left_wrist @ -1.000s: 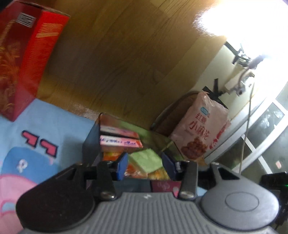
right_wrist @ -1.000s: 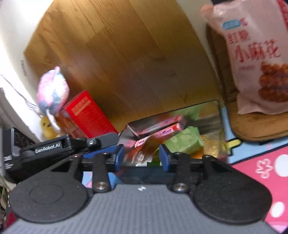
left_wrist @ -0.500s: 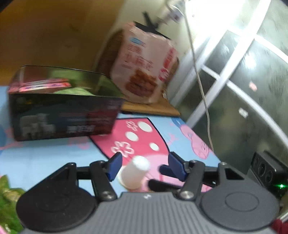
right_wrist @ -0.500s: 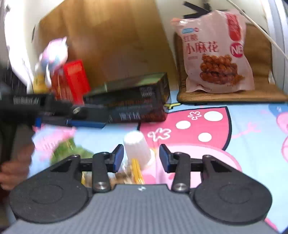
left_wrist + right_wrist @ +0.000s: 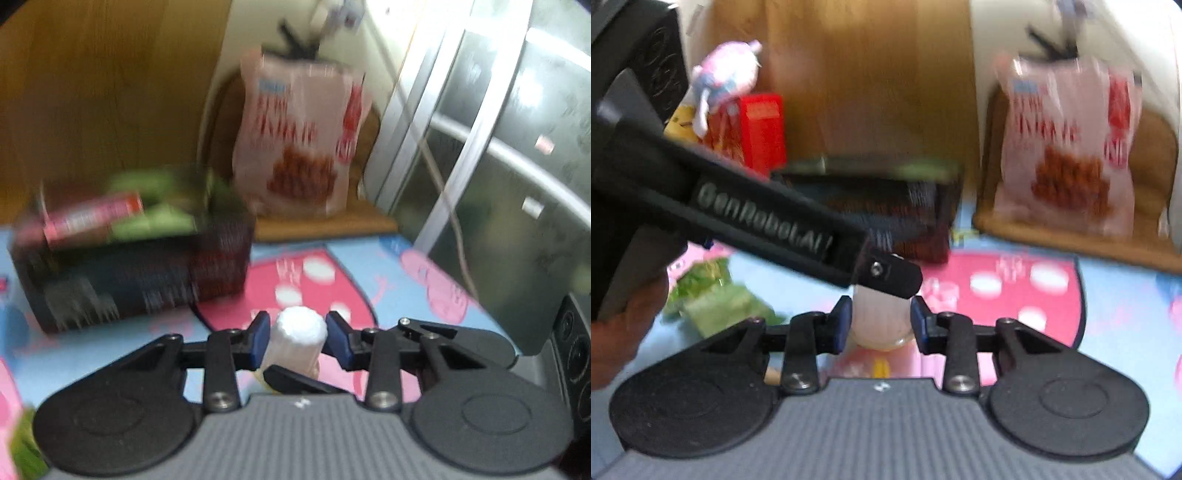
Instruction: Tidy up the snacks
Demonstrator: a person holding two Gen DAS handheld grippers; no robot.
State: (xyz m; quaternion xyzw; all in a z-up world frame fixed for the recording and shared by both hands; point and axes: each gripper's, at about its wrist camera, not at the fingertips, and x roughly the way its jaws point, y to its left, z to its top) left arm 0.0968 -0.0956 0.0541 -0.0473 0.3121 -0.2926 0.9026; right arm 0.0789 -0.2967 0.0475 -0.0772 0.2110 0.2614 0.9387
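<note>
Both tools tilt downward over the cartoon mat. Left tool closing on the white cup, pads against its sides. Right tool closing round the same cup, contact unclear. Snack box behind left, snack bag by wall; mat open on the right

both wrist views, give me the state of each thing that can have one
left gripper: jaws closing around the white bottle, contact unclear
right gripper: jaws closing around the same bottle, contact unclear
white bottle: upright on the mat, between both grippers
dark box: open-topped, holding snacks
pink bag: upright, leaning on the wall
green packets: loose on the mat
</note>
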